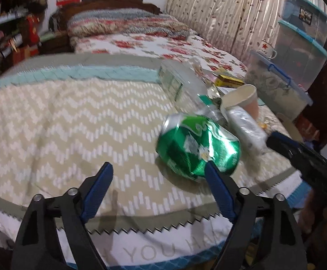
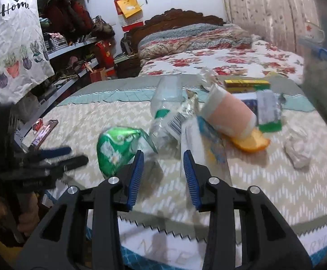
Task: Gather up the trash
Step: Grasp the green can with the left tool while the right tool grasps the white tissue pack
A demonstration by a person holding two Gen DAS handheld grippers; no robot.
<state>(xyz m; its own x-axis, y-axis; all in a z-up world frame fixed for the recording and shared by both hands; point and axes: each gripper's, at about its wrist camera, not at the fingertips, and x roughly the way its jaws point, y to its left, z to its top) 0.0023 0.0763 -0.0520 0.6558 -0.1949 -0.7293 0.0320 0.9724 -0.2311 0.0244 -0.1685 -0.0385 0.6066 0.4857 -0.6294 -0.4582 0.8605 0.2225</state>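
A crushed green can lies on the zigzag-patterned table cloth; it also shows in the right wrist view. My left gripper is open and empty, its right finger just in front of the can. My right gripper is open and empty, just in front of a white and blue wrapper. Behind lie a clear plastic bottle, a pink paper cup on its side, an orange peel and a crumpled tissue.
A yellow box and a green-edged packet lie further back. A phone lies at the table's left. Stacked plastic storage boxes stand at the right. A bed is behind and shelves are on the left.
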